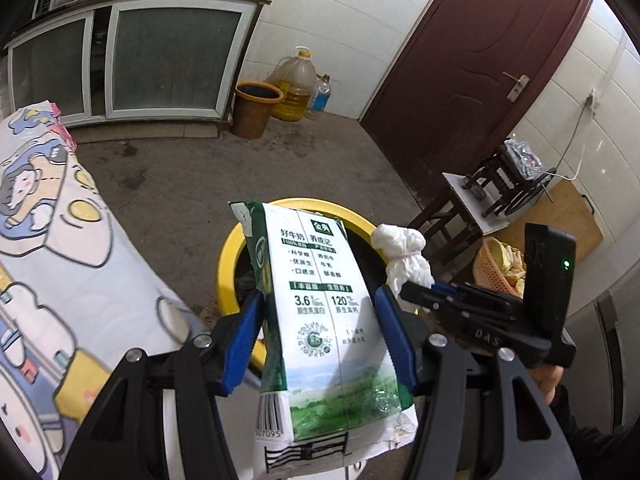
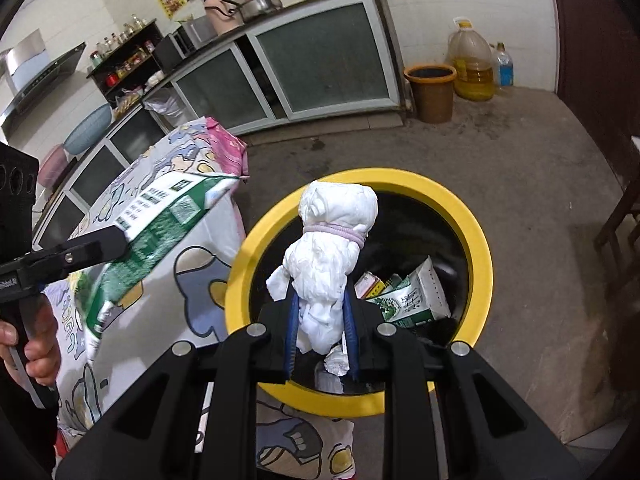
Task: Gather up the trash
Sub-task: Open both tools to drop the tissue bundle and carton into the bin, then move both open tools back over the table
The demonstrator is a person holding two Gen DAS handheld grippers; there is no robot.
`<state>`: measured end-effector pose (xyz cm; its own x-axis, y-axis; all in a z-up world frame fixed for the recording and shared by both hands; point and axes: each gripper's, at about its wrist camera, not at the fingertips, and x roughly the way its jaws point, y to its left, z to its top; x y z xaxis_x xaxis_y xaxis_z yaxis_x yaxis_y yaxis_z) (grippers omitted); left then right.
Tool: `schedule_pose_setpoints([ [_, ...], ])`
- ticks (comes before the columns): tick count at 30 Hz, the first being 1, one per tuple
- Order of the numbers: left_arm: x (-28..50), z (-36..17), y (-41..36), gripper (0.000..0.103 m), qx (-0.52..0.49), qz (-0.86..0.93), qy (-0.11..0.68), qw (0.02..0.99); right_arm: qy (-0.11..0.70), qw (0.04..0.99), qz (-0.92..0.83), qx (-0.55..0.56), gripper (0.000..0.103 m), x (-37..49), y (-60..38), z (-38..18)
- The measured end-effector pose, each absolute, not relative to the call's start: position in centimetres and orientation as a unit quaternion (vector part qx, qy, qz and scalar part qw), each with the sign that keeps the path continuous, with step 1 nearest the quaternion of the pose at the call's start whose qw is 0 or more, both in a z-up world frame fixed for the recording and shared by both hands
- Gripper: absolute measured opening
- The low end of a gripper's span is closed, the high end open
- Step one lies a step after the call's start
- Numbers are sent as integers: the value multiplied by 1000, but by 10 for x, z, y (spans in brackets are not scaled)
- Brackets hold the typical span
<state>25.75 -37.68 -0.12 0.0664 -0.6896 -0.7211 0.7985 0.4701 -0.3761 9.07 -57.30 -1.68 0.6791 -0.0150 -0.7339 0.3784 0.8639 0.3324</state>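
My left gripper (image 1: pixel 318 312) is shut on a green and white milk carton (image 1: pixel 320 320), its blue pads pressed to the carton's two sides. The carton hangs over the near edge of a yellow-rimmed bin (image 1: pixel 228 256). In the right wrist view the same carton (image 2: pixel 160 228) shows at the left, over the patterned cloth. My right gripper (image 2: pixel 320 312) is shut on a crumpled white tissue wad (image 2: pixel 332 248) bound with a purple band, held above the yellow-rimmed bin (image 2: pixel 480 260). Inside lie another milk carton (image 2: pixel 412 296) and small scraps.
A table under a cartoon-print cloth (image 1: pixel 60 240) stands left of the bin. An orange bucket (image 1: pixel 256 108), an oil jug (image 1: pixel 292 84) and a bottle sit by the far cabinet. A brown door (image 1: pixel 472 68), a stool with a pasta machine (image 1: pixel 500 188) and an orange basket (image 1: pixel 496 268) lie right.
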Motion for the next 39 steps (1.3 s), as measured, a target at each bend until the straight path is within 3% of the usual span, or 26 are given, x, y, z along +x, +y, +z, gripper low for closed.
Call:
schedule_pose_setpoints([
  [5, 258, -13, -401, 55, 55, -508, 465, 723, 393, 875, -118, 255, 22, 93, -585, -27],
  [7, 259, -17, -407, 58, 50, -508, 468, 721, 400, 872, -128, 252, 33, 92, -587, -29],
  [8, 258, -18, -409, 62, 47, -508, 469, 721, 399, 870, -138, 254, 41, 91, -590, -30],
  [9, 259, -18, -409, 79, 40, -503, 468, 725, 397, 870, -144, 256, 61, 92, -594, -30],
  [10, 259, -18, -406, 91, 35, -496, 465, 732, 392, 870, -150, 258, 66, 89, -596, -31],
  [17, 268, -18, -367, 95, 10, -448, 456, 769, 381, 866, -185, 266, 66, 57, -607, -32],
  [26, 287, 9, -251, 95, -18, -388, 418, 821, 353, 886, -158, 257, 66, 59, -577, -12],
  [39, 297, 35, -27, 95, 1, -229, 355, 906, 329, 936, -6, 121, 66, 149, -416, 56],
])
